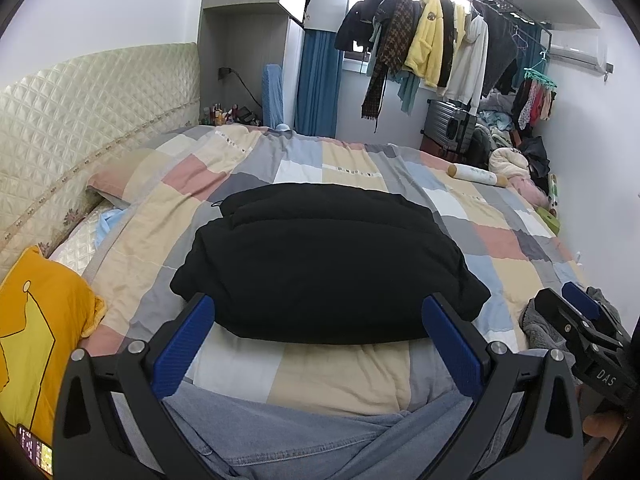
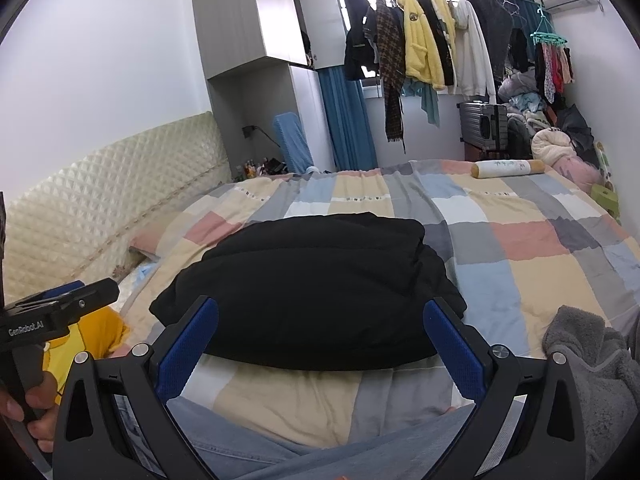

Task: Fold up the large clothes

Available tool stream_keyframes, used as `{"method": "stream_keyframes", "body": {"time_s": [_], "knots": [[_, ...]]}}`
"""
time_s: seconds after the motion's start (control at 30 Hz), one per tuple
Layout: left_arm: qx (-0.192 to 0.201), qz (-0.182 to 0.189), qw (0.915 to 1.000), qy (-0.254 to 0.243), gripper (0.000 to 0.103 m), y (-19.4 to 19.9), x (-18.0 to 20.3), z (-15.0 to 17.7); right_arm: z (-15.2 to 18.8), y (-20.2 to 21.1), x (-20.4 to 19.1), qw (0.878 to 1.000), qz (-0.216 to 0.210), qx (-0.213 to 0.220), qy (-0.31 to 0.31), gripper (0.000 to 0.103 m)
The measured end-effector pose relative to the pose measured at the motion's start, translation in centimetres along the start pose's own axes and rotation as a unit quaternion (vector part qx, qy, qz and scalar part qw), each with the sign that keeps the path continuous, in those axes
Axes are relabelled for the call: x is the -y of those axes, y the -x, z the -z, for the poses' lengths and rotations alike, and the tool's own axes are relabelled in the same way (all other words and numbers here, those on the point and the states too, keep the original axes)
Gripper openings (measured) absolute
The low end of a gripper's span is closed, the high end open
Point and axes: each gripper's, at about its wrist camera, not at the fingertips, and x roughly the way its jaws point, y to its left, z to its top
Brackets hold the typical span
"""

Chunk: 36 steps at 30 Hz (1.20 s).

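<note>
The black garment (image 1: 320, 264) lies in a compact folded bundle on the bed (image 1: 352, 376) just ahead of both the left claw (image 1: 318, 344) and right claw (image 2: 320, 344), each spread wide and empty, so this piece looks finished, with the grey fleece (image 2: 592, 360) beside the right claw seemingly left.

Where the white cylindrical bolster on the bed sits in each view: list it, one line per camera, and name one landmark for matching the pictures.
Left wrist view: the white bolster lies on the checked quilt, right of centre, beyond the folded black garment.
Right wrist view: the white bolster lies at the quilt's far edge, upper right, below the suitcase.
Shared landmark: the yellow jacket hanging on the rack.
</note>
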Motion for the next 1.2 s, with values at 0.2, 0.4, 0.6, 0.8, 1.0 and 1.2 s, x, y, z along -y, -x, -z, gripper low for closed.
{"method": "stream_keyframes", "body": {"time_s": [0.2, 0.4, 0.6, 0.8, 1.0, 1.2], "knots": [[0.002, -0.001, 1.0000, 0.001, 0.103, 0.2, 0.0, 0.0, 0.0, 0.0, -0.1, 1.000, 0.001, -0.001, -0.001, 0.103], [0.002, -0.002, 1.0000, 0.001, 0.103, 0.3, 0.0, 0.0, -0.1, 0.0, -0.2, 1.000, 0.000, 0.000, -0.001, 0.103], [0.005, -0.002, 1.0000, 0.002, 0.103, 0.5, 0.0, 0.0, -0.2, 0.1, -0.4, 1.000, 0.001, 0.004, 0.000, 0.103], [0.004, -0.001, 1.0000, 0.003, 0.103, 0.8, 0.2, 0.0, -0.2, 0.2, -0.5, 1.000, 0.002, 0.006, 0.000, 0.103], [0.008, 0.000, 1.0000, 0.003, 0.103, 1.6, 0.7, 0.2, -0.3, 0.6, -0.6, 1.000, 0.002, 0.014, 0.003, 0.103], [0.010, -0.001, 0.9999, 0.005, 0.103, 2.1, 0.7, 0.1, -0.3, 1.0, -0.7, 1.000, 0.000, 0.015, 0.003, 0.103]]}}
